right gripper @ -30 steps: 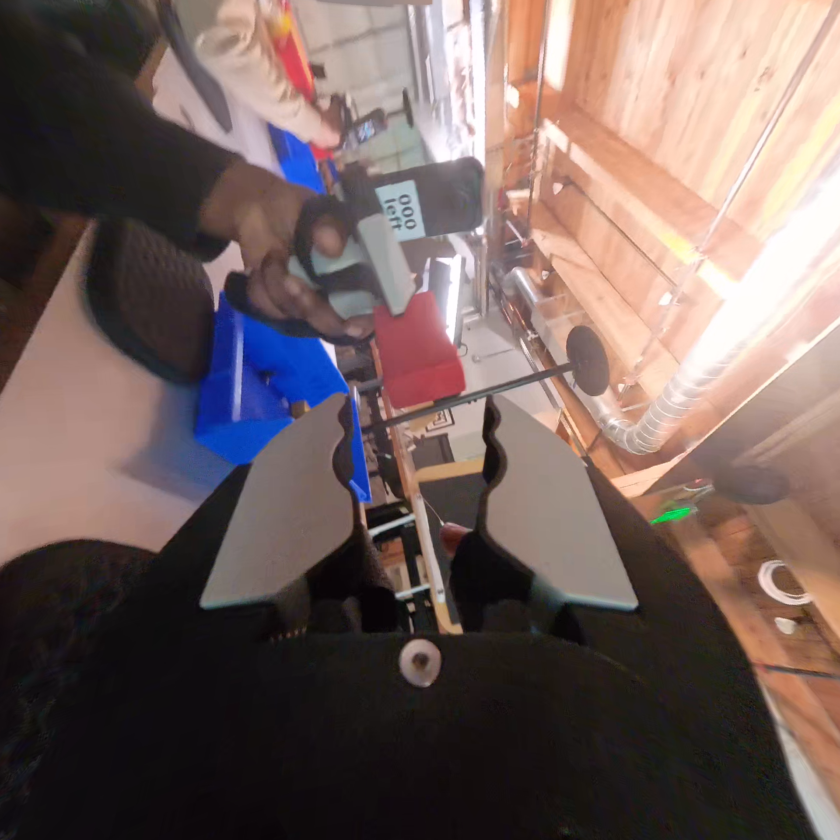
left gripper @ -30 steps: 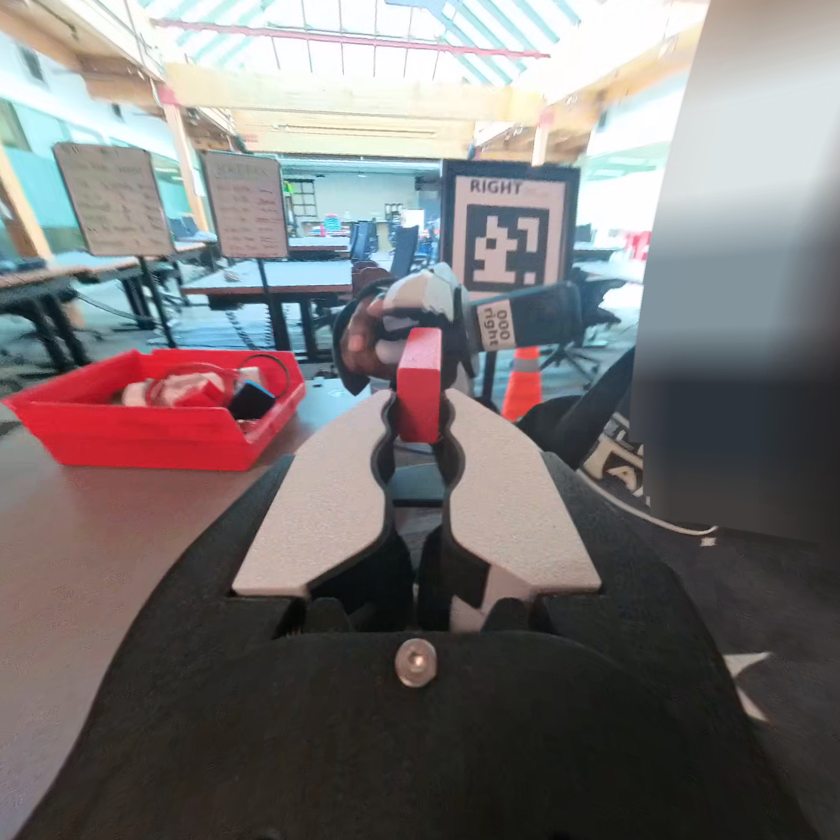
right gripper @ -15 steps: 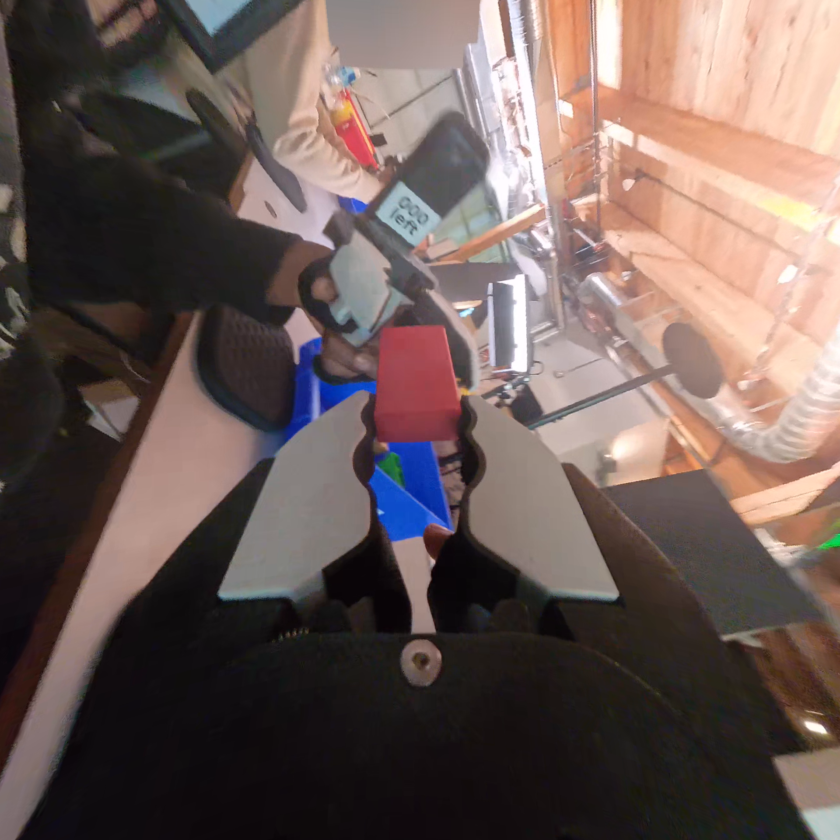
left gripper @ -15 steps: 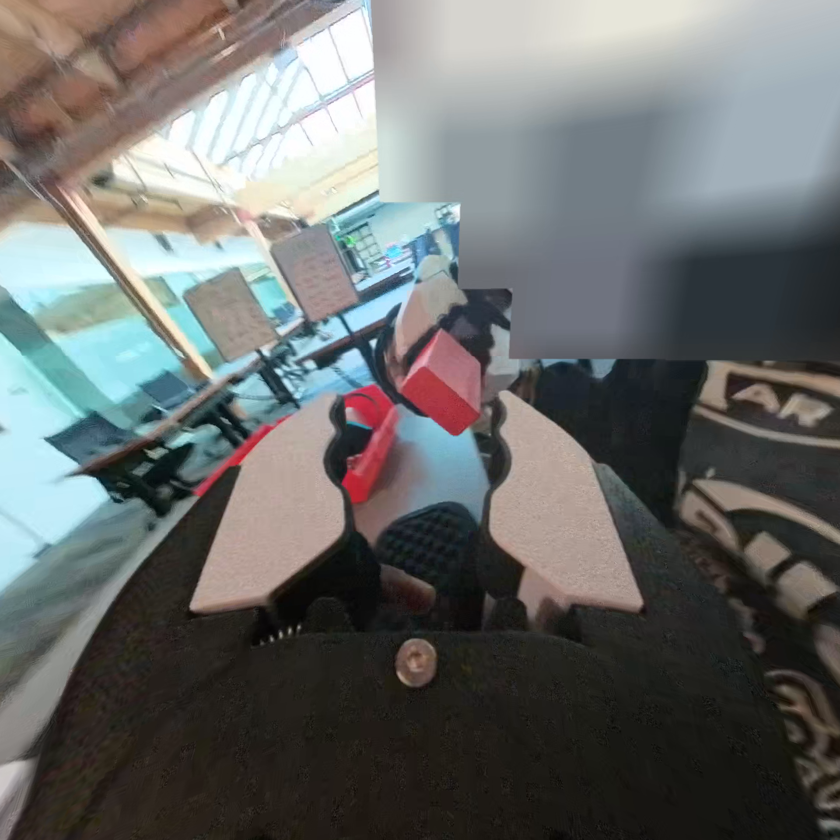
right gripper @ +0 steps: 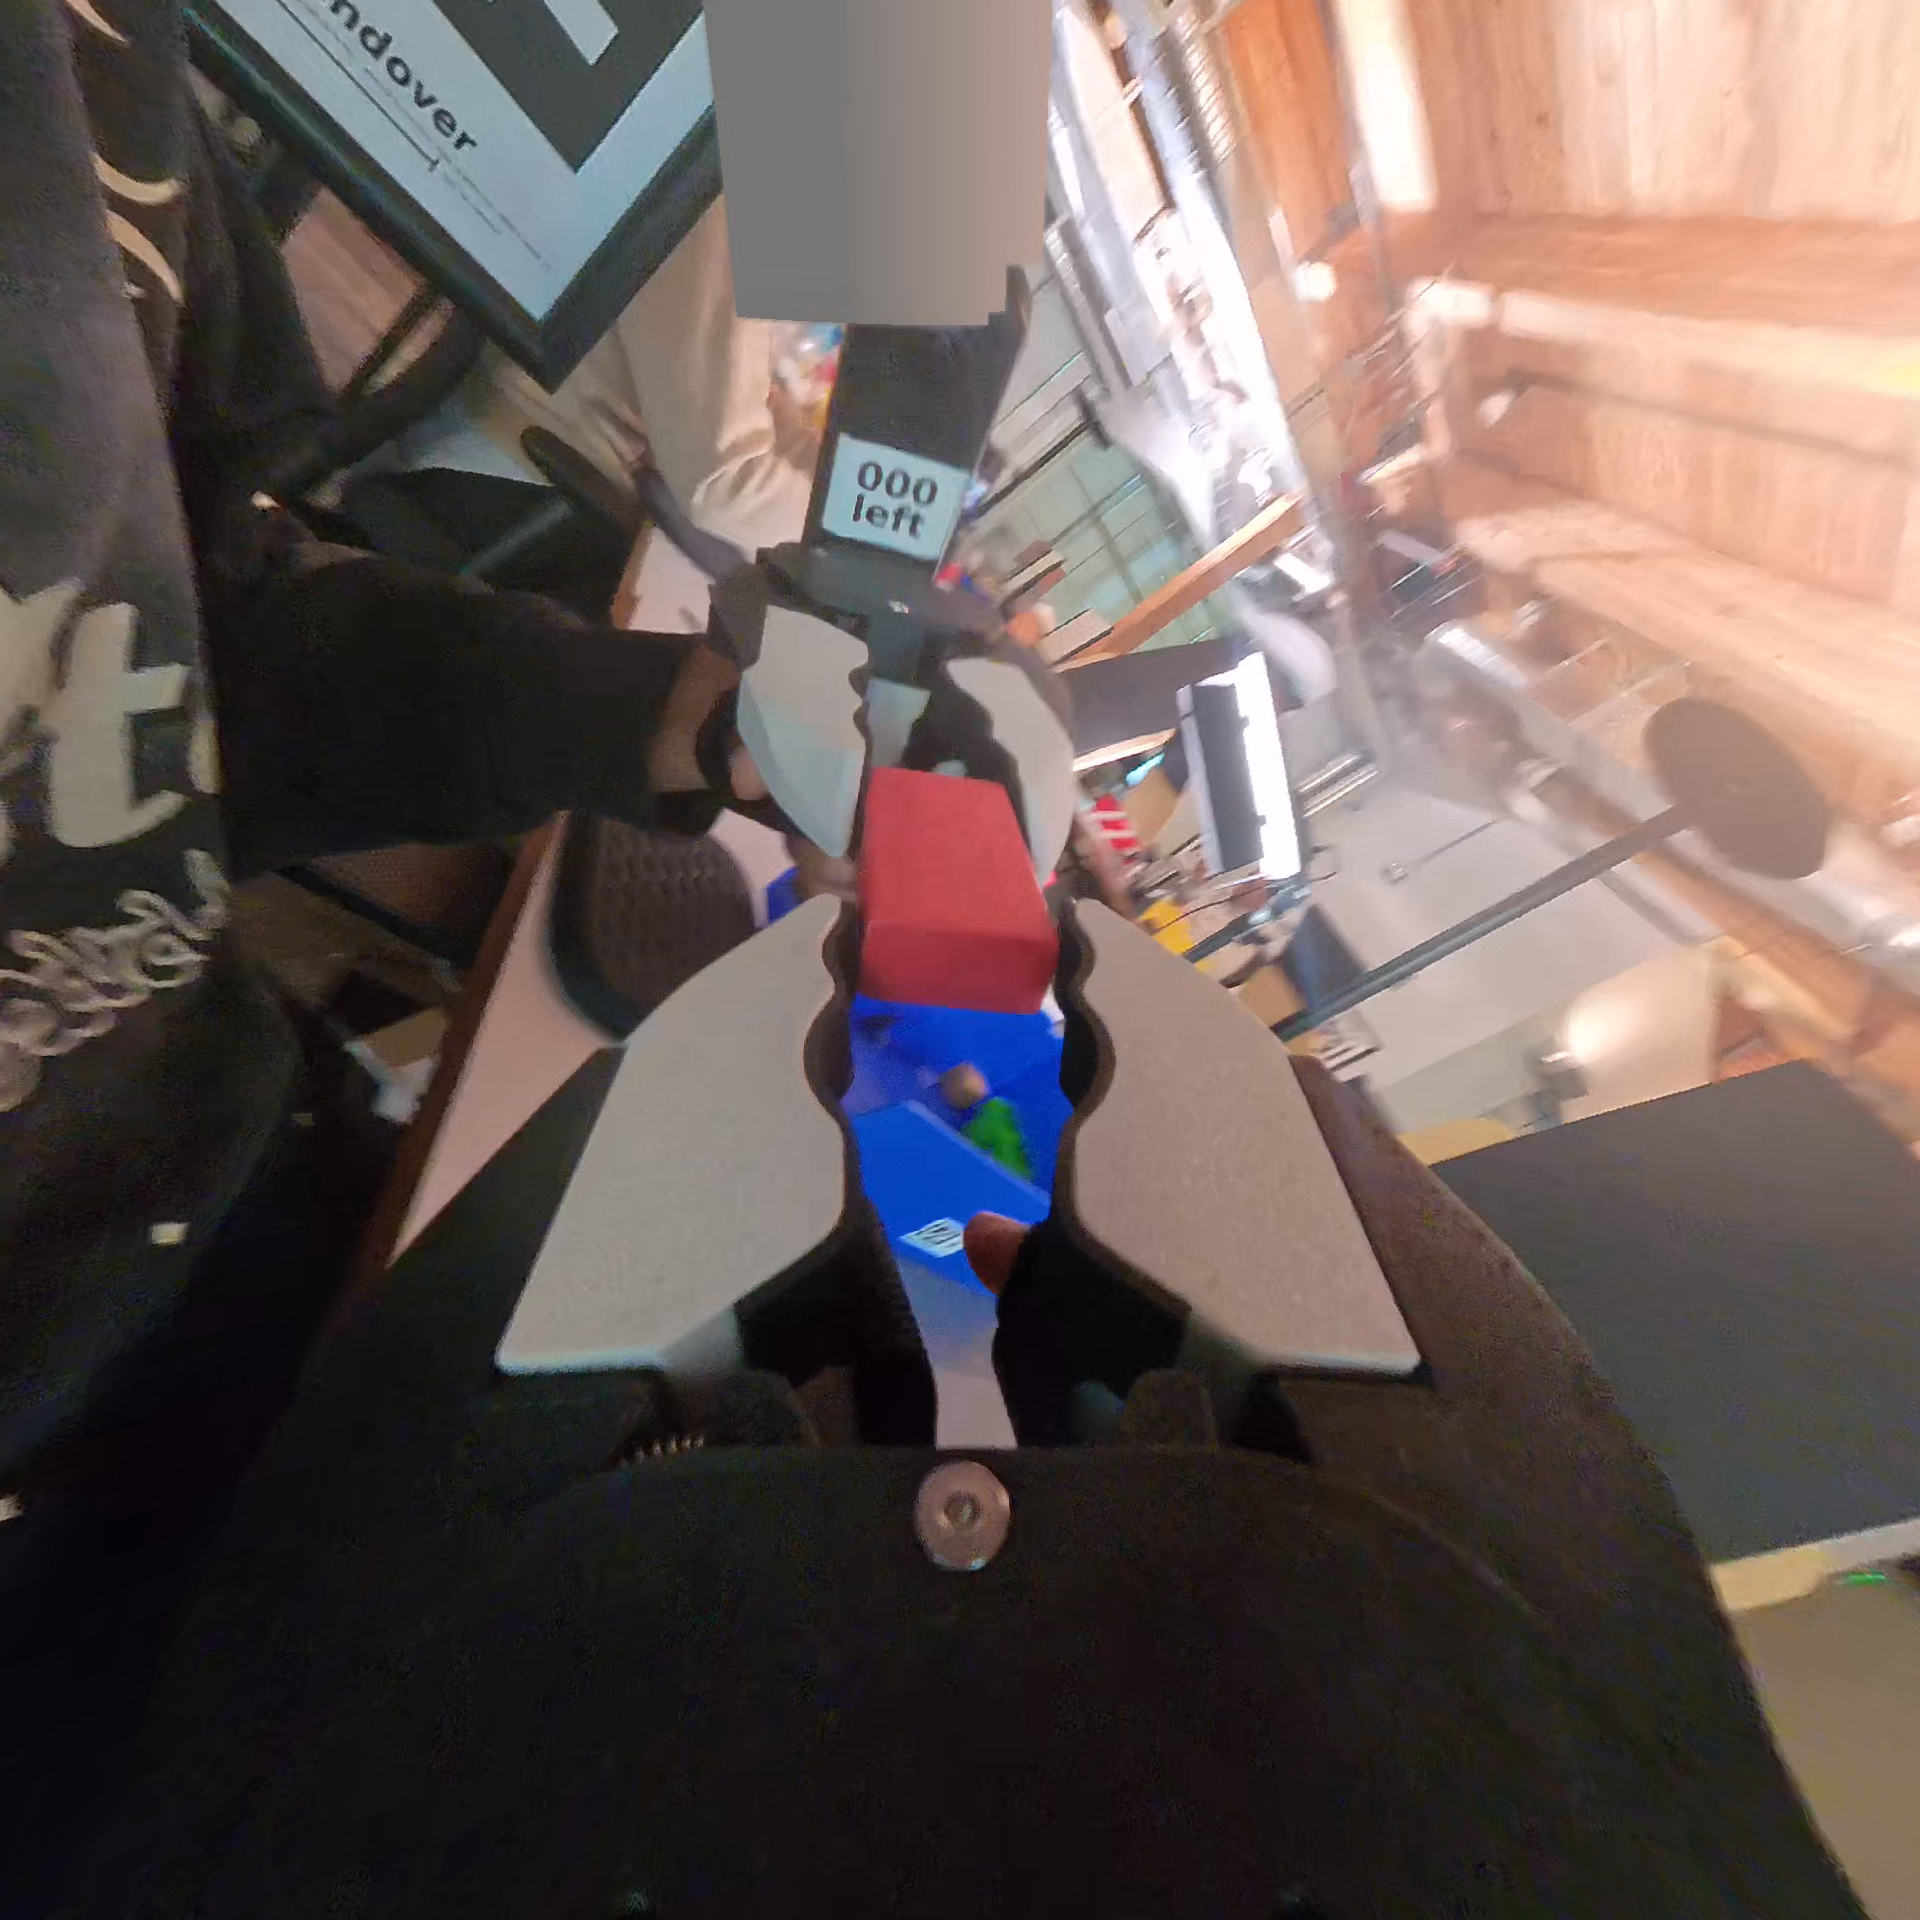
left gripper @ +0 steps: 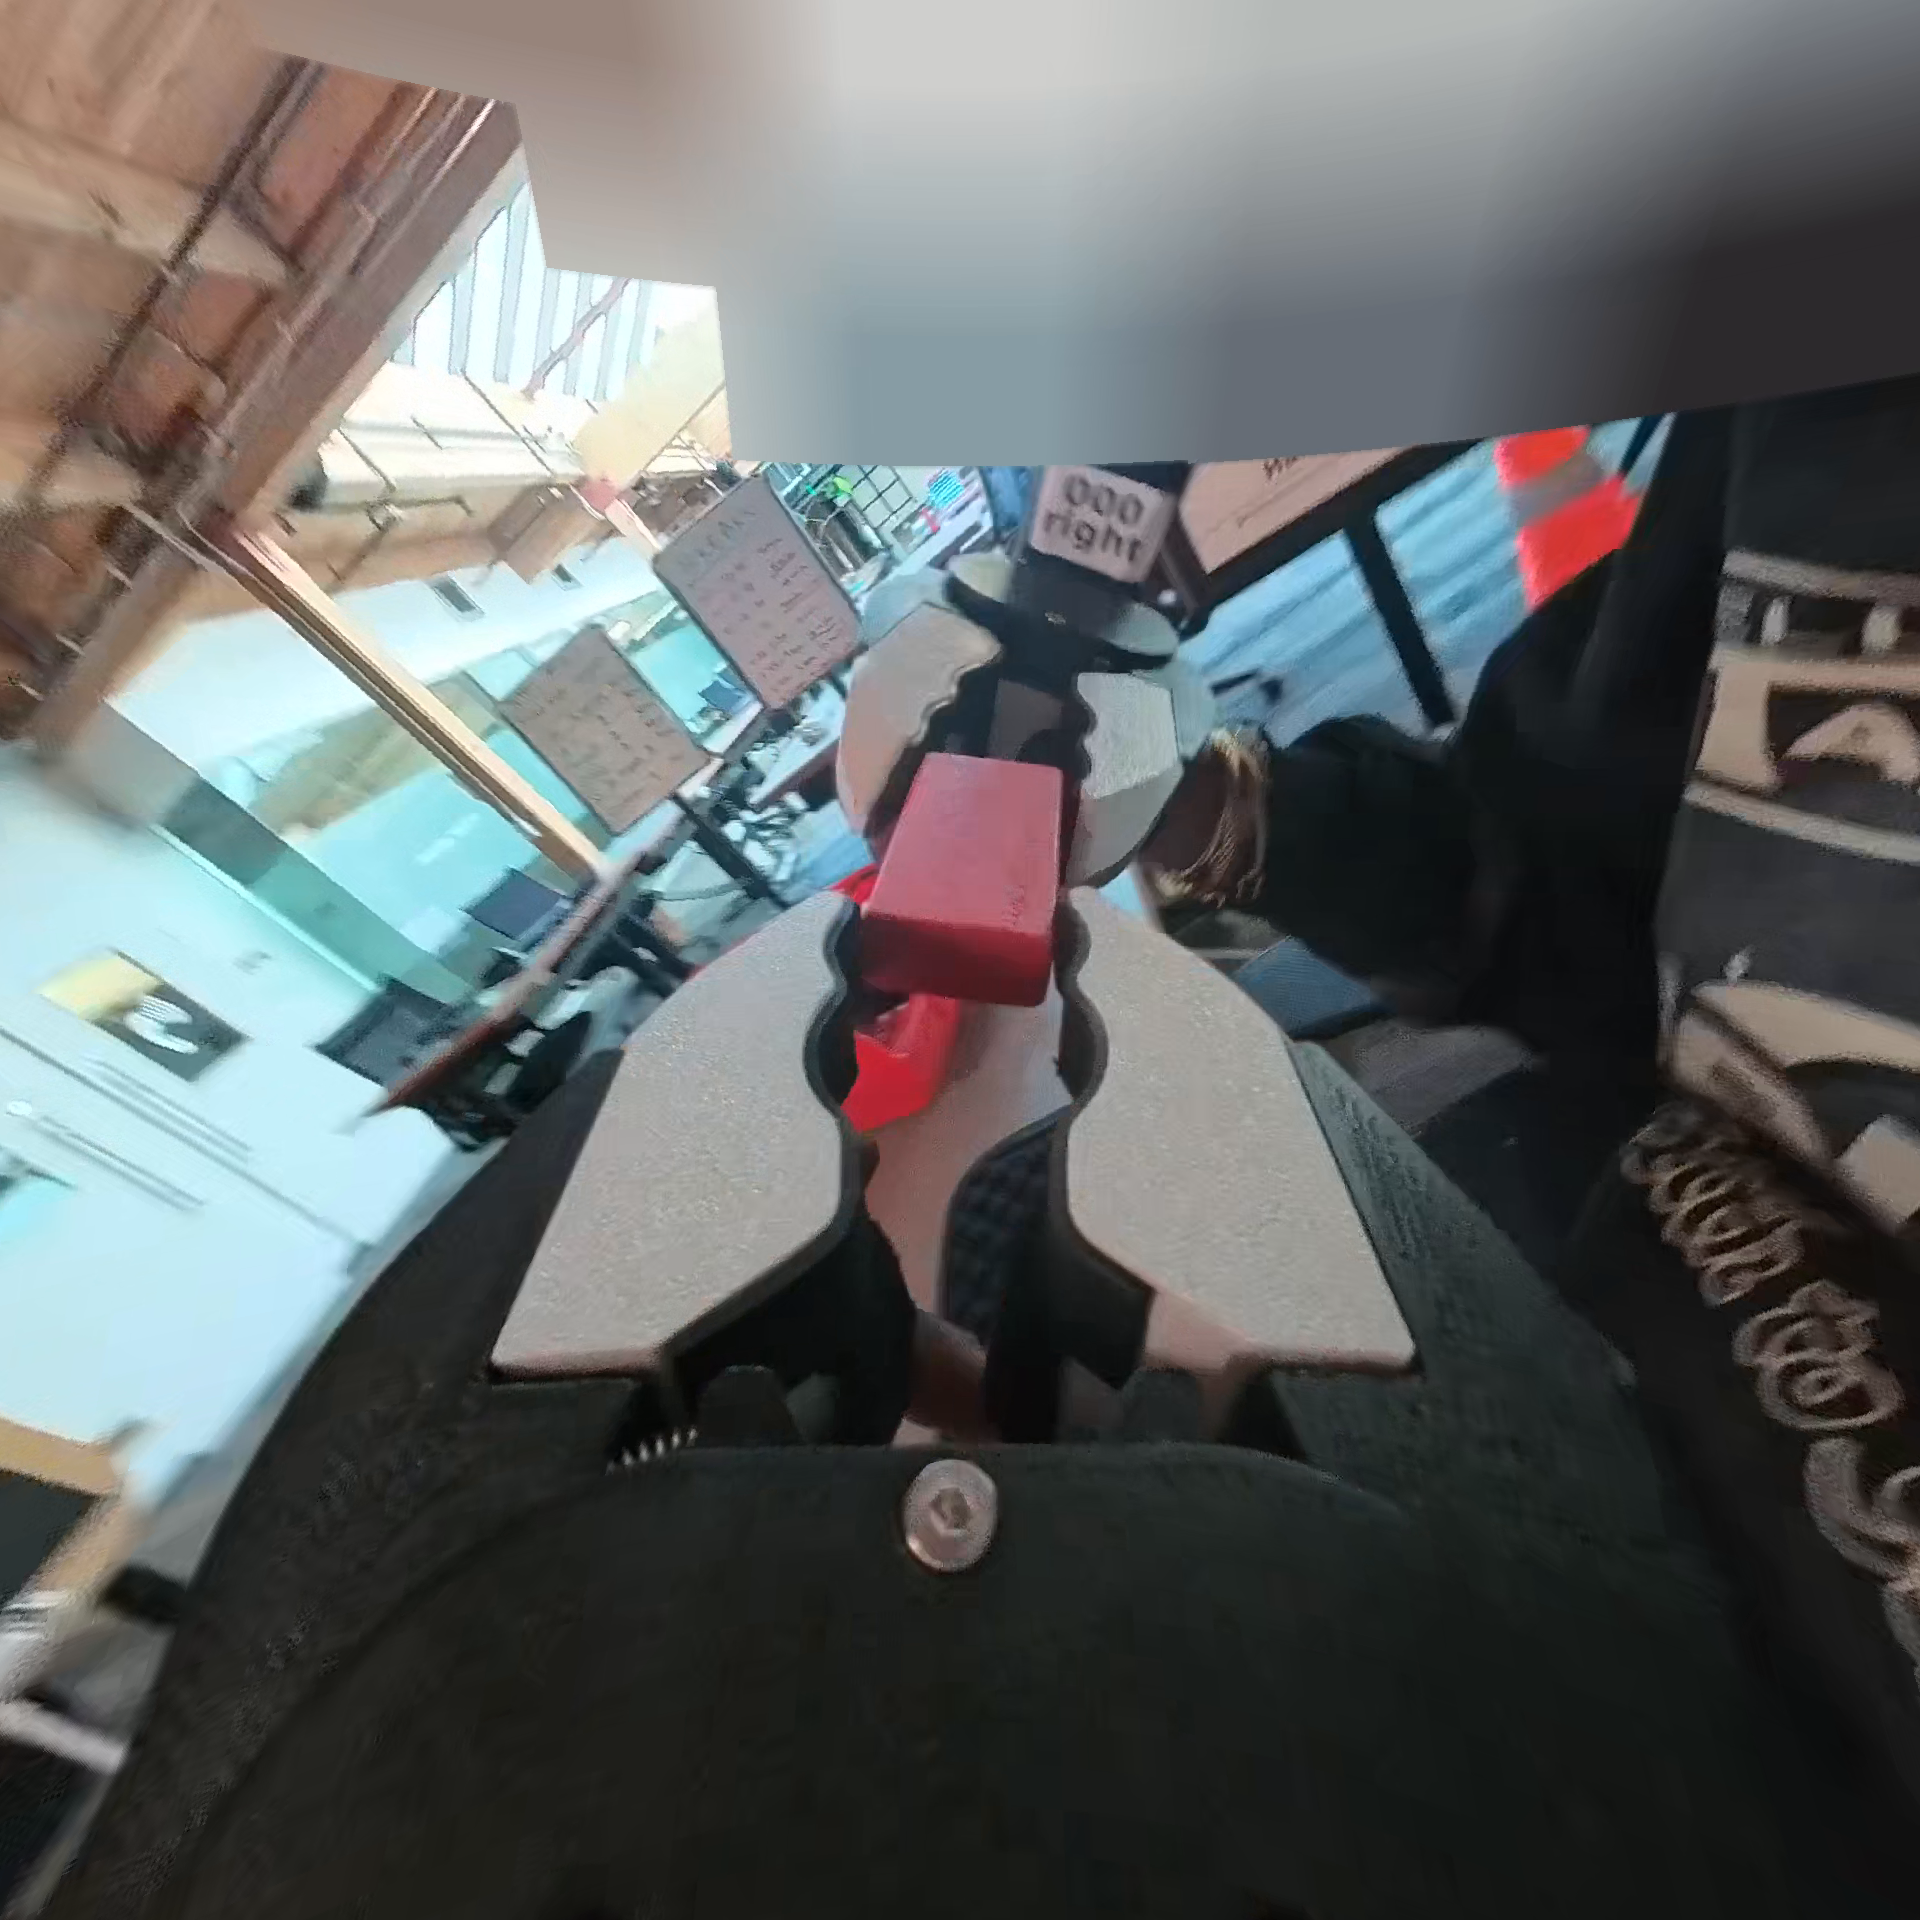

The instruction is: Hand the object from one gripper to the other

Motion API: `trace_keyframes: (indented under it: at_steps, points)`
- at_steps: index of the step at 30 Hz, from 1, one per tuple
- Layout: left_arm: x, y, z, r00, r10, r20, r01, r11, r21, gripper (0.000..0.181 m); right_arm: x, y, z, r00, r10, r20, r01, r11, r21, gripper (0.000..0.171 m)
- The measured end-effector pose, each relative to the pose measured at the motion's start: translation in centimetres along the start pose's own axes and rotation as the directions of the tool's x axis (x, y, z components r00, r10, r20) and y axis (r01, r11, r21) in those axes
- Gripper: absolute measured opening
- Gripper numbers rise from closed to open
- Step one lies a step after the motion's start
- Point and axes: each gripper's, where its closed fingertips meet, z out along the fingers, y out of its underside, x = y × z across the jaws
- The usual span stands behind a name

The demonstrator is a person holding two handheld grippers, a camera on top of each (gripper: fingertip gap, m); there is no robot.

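The red block [left gripper: 966, 883] hangs in mid-air between the two grippers, which face each other tip to tip. In the left wrist view my left gripper [left gripper: 956, 914] is closed on the near end of the block, with both fingertips against its sides. My right gripper [left gripper: 992, 842] grips the far end. In the right wrist view my right gripper [right gripper: 956, 920] is closed on the near end of the red block [right gripper: 951, 904], and the left gripper [right gripper: 935, 847] clamps the far end. A hand holds each gripper.
A red bin [left gripper: 904, 1049] lies below the block on the table. A blue bin [right gripper: 935, 1153] with small items sits under the right gripper, beside a black mesh object [right gripper: 644, 935]. The holder's dark sleeve [right gripper: 416, 717] is at left. An orange cone [left gripper: 1569, 509] stands behind. Only a small space, under 4 cm, lies between the two pairs of fingers.
One second ago the left gripper alone held the block. Half a second ago the right gripper held it and the left was open. Now the left has closed on it again while the right still grips.
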Motion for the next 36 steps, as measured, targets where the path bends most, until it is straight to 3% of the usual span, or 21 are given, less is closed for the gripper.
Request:
trace_keyframes:
  at_steps: [3,5,8,12,15,18,21,24,26,31,34,36]
  points:
    - [-0.3,-0.5,-0.4,0.965,-0.254,-0.074,0.258,0.965,0.051,0.034,1.0,-0.7,-0.4,0.947,-0.277,-0.165,0.281,0.96,-0.002,0.048]
    - [-0.5,-0.6,-0.6,0.917,-0.381,-0.122,0.39,0.919,0.06,0.034,0.8,0.0,-0.1,0.884,-0.438,-0.165,0.426,0.899,-0.106,0.048]
    - [-0.4,0.4,-0.6,0.87,-0.469,-0.149,0.474,0.88,-0.001,0.034,0.4,0.1,0.4,0.833,-0.531,-0.156,0.509,0.846,-0.162,0.037]
    - [-0.3,1.0,-0.5,0.848,-0.509,-0.149,0.509,0.86,-0.038,0.034,-0.1,0.4,0.6,0.835,-0.539,-0.105,0.518,0.837,-0.178,0.02]
    - [-0.5,0.7,-0.6,0.898,-0.417,-0.137,0.423,0.906,0.012,0.035,0.1,1.0,0.5,0.876,-0.476,-0.08,0.454,0.868,-0.201,0.017]
    - [-1.1,0.5,-0.9,0.989,-0.147,-0.009,0.148,0.987,0.056,0.049,0.3,0.8,0.3,0.969,-0.238,-0.059,0.229,0.965,-0.131,0.017]
    - [-0.9,0.8,-0.8,0.988,0.136,0.07,-0.134,0.991,-0.023,0.05,0.0,0.8,0.1,1.0,0.007,0.019,-0.006,0.998,-0.056,0.018]
    - [-0.2,0.4,-0.5,0.985,0.165,0.053,-0.163,0.986,-0.032,0.035,-0.4,0.6,-0.1,0.996,0.062,0.065,-0.061,0.998,-0.024,0.017]
    - [0.1,0.0,-0.4,0.992,0.122,0.028,-0.122,0.993,0.007,0.021,-0.4,0.8,-0.1,0.996,0.067,0.066,-0.064,0.997,-0.043,0.017]
    - [0.0,-0.1,-0.4,0.996,-0.082,-0.044,0.083,0.996,0.018,0.017,0.0,0.0,-0.1,0.997,0.067,0.031,-0.067,0.998,0.008,0.02]
    - [-0.5,-0.3,-0.7,0.943,-0.322,-0.089,0.326,0.945,0.032,0.016,0.8,0.4,-0.3,0.98,-0.175,-0.091,0.171,0.984,-0.052,0.043]
    - [-0.8,-0.4,-1.0,0.868,-0.474,-0.15,0.485,0.873,0.043,0.016,0.8,1.0,-0.3,0.933,-0.341,-0.112,0.325,0.936,-0.138,0.05]
